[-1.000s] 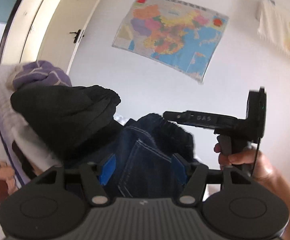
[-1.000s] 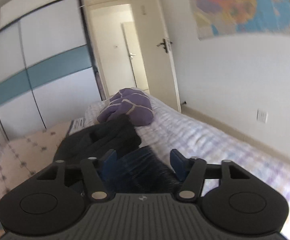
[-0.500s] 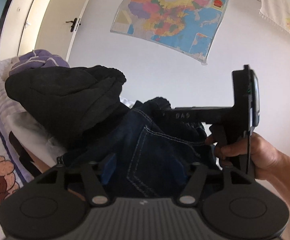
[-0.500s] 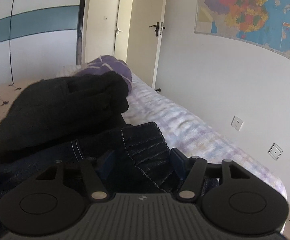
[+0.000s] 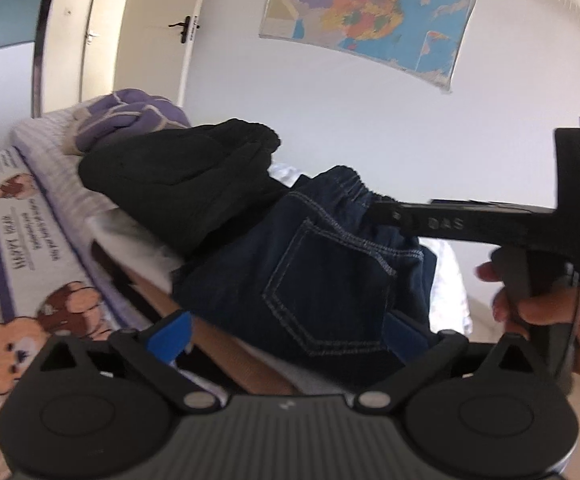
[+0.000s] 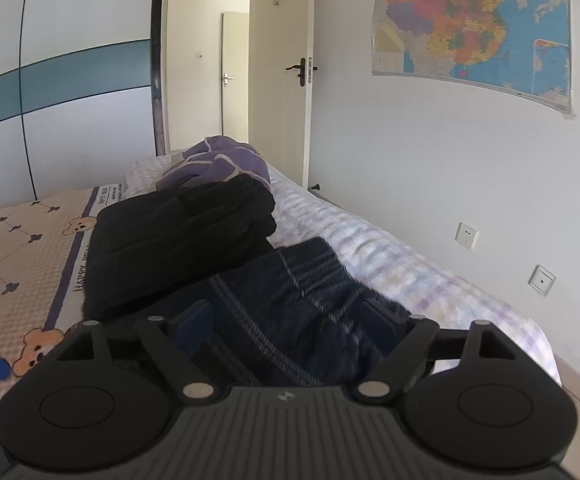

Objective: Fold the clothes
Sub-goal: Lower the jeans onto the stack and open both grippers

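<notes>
Dark blue jeans [image 5: 322,276] lie bunched on the bed, back pocket facing the left wrist camera. My left gripper [image 5: 285,332] is open, its blue pads on either side of the denim. My right gripper [image 6: 290,320] is open too, jaws wide around the jeans' elastic waistband [image 6: 310,268]. In the left wrist view the right gripper's finger [image 5: 442,222] reaches over the waistband from the right. A folded black garment [image 6: 177,236] lies beside the jeans, and it also shows in the left wrist view [image 5: 181,188].
A purple garment [image 6: 217,160] lies further up the bed, and also in the left wrist view [image 5: 129,120]. The bed [image 6: 390,264] has a checked sheet and a bear-print blanket [image 6: 17,248]. A wall with a map [image 6: 474,24] runs along its right side; an open door [image 6: 277,80] stands beyond.
Both grippers have shifted around the jeans, which have dropped lower onto the bed. The right gripper's view has levelled out and its jaws now stand wider around the waistband.
</notes>
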{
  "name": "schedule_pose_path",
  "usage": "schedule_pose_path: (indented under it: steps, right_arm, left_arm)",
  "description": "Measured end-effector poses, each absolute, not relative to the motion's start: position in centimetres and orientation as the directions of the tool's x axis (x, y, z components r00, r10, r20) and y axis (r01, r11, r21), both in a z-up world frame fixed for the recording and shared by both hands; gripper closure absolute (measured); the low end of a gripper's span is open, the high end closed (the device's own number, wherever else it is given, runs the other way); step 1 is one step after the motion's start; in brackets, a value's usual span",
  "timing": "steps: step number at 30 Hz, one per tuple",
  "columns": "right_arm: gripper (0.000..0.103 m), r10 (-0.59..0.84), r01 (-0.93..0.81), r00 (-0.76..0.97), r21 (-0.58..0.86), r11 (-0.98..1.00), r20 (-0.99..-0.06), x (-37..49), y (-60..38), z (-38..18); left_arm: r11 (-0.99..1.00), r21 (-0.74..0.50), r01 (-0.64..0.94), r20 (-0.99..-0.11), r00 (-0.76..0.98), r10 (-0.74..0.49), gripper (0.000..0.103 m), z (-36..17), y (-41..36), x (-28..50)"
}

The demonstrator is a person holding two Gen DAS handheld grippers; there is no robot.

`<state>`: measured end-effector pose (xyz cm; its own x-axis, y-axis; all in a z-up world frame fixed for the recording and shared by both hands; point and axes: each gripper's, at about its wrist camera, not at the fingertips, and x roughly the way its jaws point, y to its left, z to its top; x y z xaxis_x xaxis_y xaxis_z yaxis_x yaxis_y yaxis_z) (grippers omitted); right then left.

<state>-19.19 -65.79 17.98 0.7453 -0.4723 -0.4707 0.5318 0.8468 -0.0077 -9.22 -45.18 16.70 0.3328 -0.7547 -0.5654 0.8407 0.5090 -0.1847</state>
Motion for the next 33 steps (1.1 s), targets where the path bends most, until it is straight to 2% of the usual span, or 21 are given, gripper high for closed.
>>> schedule_pose_path:
  steps: [2,3,4,12,22,33]
  right_arm:
    - [0.010,-0.476,0.541,0.732,-0.009,0.841,-0.488,-20.0,-64.8,18.0]
    - [0.002,-0.477,0.545,0.724,-0.012,0.839,-0.499,-20.3,-64.4,18.0]
    - [0.000,-0.477,0.547,0.716,-0.015,0.837,-0.511,-20.6,-63.9,17.9]
    - [0.000,-0.459,0.633,0.625,0.066,0.772,-0.631,-22.8,-61.3,16.1]
    - [0.000,-0.475,0.698,0.554,0.070,0.713,-0.684,-24.3,-58.5,13.9]
    - [0.000,-0.476,0.707,0.527,0.052,0.705,-0.705,-23.8,-56.2,12.9]
  left_arm:
    - [0.534,-0.166,0.829,-0.584,0.354,-0.731,0.000,16.7,-44.6,-9.8]
    - [0.546,-0.156,0.823,-0.593,0.364,-0.719,0.000,16.7,-44.2,-10.2]
    - [0.558,-0.146,0.817,-0.602,0.374,-0.706,0.000,16.6,-43.9,-10.5]
    - [0.613,-0.072,0.787,-0.673,0.415,-0.612,0.000,15.4,-42.1,-12.4]
    - [0.605,-0.026,0.796,-0.740,0.391,-0.547,0.000,13.6,-41.0,-13.1]
    - [0.616,-0.009,0.788,-0.754,0.399,-0.521,0.000,12.8,-39.0,-12.3]
